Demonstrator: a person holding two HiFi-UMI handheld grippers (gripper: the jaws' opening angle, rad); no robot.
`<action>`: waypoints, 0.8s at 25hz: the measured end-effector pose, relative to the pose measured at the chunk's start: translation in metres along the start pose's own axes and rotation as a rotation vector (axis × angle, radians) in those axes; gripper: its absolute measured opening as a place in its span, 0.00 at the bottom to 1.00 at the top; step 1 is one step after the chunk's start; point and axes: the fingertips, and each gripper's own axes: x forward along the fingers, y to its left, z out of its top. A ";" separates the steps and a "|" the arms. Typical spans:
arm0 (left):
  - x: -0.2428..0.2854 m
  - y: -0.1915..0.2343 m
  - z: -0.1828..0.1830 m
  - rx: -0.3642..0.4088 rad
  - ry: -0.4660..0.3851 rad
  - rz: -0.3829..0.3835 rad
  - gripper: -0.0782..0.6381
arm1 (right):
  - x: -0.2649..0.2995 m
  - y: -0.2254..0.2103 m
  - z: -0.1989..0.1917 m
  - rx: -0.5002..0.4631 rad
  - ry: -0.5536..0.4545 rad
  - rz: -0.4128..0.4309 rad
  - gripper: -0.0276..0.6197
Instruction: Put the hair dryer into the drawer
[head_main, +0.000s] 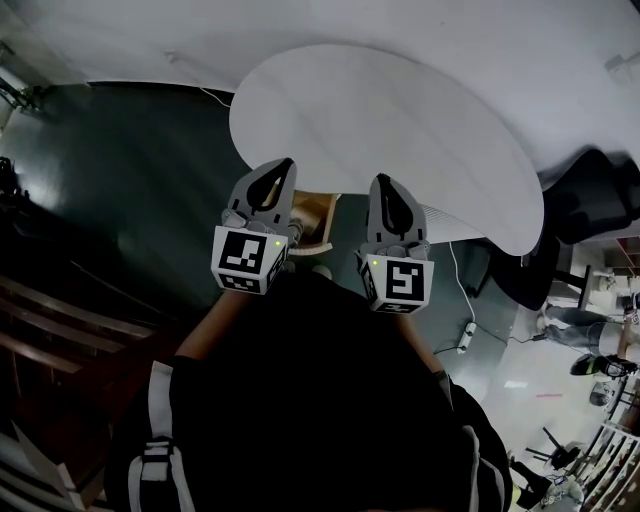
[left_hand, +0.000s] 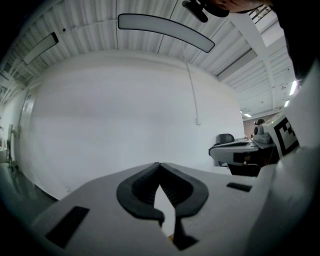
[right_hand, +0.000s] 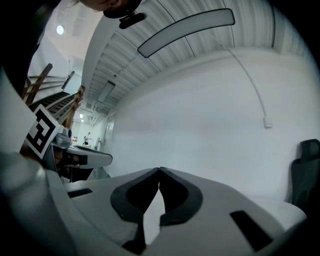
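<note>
though closed, left gripper (head_main: 284, 164), right gripper (head_main: 383, 181) hold nothing.

Left gripper (head_main: 280, 168) and right gripper (head_main: 385, 185) side by side, level, jaws of both together.

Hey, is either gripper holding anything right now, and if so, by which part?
Nothing is held. The left gripper and the right gripper each have their jaws closed tip to tip, with nothing between them.

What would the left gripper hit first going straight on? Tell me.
The white wall, probably: the left gripper, jaws shut, points at it and the way there looks free, though depth is unclear.
</note>
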 end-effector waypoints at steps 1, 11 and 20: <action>0.000 -0.001 0.000 0.001 -0.002 -0.001 0.12 | 0.000 -0.001 0.000 -0.002 -0.002 -0.001 0.08; 0.008 -0.012 0.002 0.011 0.001 -0.018 0.12 | -0.001 -0.011 0.000 0.004 -0.001 -0.003 0.08; 0.013 -0.021 -0.003 0.004 0.018 -0.024 0.12 | -0.002 -0.015 -0.005 -0.001 0.002 0.022 0.08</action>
